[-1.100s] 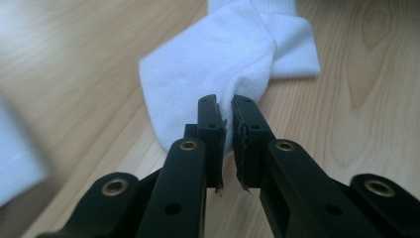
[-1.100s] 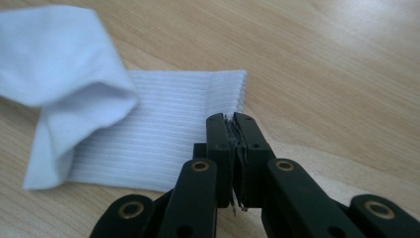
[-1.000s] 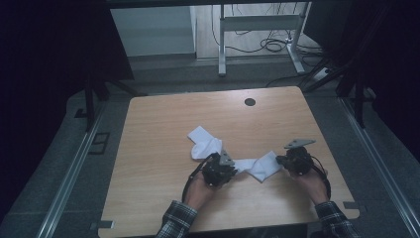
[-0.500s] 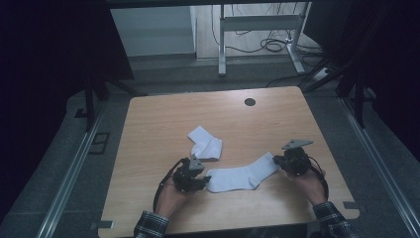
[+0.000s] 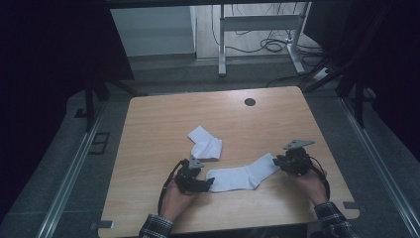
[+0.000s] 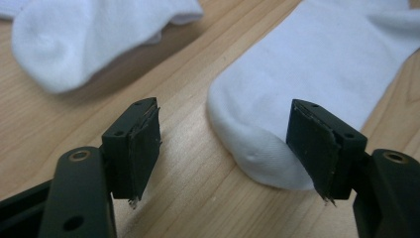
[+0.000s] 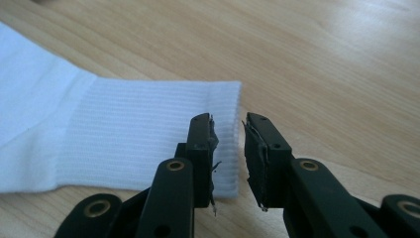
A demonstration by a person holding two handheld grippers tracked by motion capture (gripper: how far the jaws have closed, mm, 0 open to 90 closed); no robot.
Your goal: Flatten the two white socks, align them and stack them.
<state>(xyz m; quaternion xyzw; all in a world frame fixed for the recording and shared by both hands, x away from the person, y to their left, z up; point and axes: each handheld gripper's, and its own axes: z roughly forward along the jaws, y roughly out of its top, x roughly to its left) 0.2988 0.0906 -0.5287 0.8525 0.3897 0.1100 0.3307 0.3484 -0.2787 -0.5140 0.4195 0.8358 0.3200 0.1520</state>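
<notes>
A white sock point(image 5: 242, 176) lies stretched flat on the wooden table point(image 5: 163, 119) between my two grippers. My left gripper point(image 5: 195, 181) sits at its toe. In the left gripper view the jaws point(image 6: 225, 148) stand wide apart and have just been opening, with the toe point(image 6: 307, 74) lying loose between them, close to the right jaw. My right gripper point(image 5: 292, 161) is at the cuff. Its jaws point(image 7: 229, 121) have just been opening a little, and the ribbed cuff edge point(image 7: 148, 134) lies in the narrow gap, unpressed. A second white sock point(image 5: 205, 146), folded over, lies just beyond.
A round dark cable hole point(image 5: 250, 101) sits near the table's far edge. Beyond the table stand a white desk frame point(image 5: 257, 29) and cables point(image 5: 270, 44) on the floor. Both hands rest close to the table's front edge.
The sock was bunched between the grippers; my left gripper drew its toe leftward, laying it flat. Both pairs of jaws then let go of it. The right hand stayed put.
</notes>
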